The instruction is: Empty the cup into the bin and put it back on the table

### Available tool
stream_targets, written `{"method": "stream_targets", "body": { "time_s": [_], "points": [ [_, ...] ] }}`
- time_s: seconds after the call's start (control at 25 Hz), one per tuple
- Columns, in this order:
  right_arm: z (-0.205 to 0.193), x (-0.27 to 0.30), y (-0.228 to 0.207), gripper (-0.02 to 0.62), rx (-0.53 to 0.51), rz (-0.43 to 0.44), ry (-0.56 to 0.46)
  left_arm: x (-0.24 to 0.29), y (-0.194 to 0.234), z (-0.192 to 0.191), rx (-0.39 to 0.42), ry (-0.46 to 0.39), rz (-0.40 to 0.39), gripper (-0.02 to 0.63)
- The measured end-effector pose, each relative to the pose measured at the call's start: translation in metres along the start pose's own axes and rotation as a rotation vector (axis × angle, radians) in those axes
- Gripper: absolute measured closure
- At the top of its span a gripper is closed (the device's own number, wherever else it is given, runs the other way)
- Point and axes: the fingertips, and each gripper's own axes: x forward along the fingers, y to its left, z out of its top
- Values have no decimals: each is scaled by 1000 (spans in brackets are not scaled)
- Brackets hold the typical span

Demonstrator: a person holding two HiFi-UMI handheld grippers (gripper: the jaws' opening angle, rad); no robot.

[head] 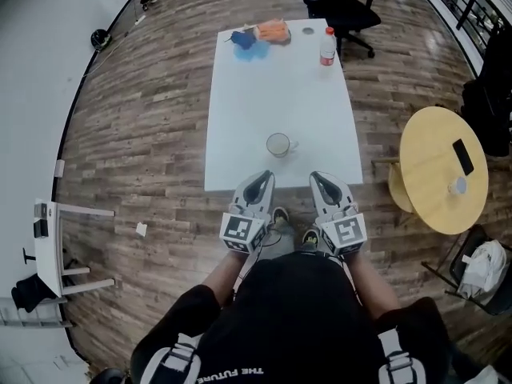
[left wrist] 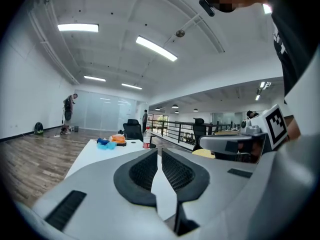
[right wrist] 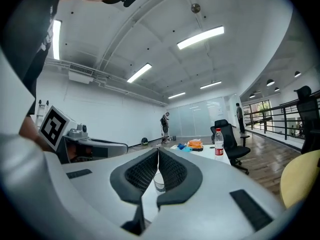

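A glass cup [head: 279,144] with a handle stands upright near the front edge of the long white table [head: 280,94]. Both grippers are held side by side just short of that edge. My left gripper [head: 262,178] is shut and holds nothing; it sits left of and below the cup. My right gripper [head: 318,178] is also shut and empty, right of and below the cup. In the right gripper view the cup [right wrist: 159,183] shows beyond the closed jaws [right wrist: 158,152]. The left gripper view shows its closed jaws [left wrist: 159,151] and the table [left wrist: 95,154] ahead. No bin is in view.
At the table's far end stand a red-capped bottle [head: 327,46] and orange and blue things [head: 258,35]. A black office chair [head: 344,2] is behind it. A round yellow table [head: 436,190] carrying a phone [head: 462,157] stands to the right. A small white stand [head: 50,242] is at left.
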Motion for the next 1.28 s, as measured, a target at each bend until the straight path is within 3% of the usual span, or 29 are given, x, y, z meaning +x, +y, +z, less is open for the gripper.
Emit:
{"method": "stream_targets", "body": {
  "time_s": [0.2, 0.24, 0.28, 0.4, 0.68, 1.0, 1.28],
  "points": [
    [-5, 47, -8, 578, -24, -13, 25, 36, 39, -26, 16, 30, -69, 571],
    [-8, 56, -10, 578, -25, -22, 32, 45, 45, -32, 10, 41, -90, 488],
    [-10, 65, -12, 578, -26, -28, 38, 53, 52, -39, 6, 55, -110, 354],
    [-16, 92, -16, 578, -32, -44, 58, 76, 72, -57, 31, 83, -169, 281],
    [-36, 140, -29, 578, -31, -93, 127, 118, 97, -116, 134, 165, -308, 251],
    [-63, 163, -65, 578, -3, -134, 202, 151, 101, -166, 123, 225, -389, 233],
    [-67, 158, -85, 578, -15, -143, 230, 169, 89, -185, 118, 246, -438, 229]
  ]
}}
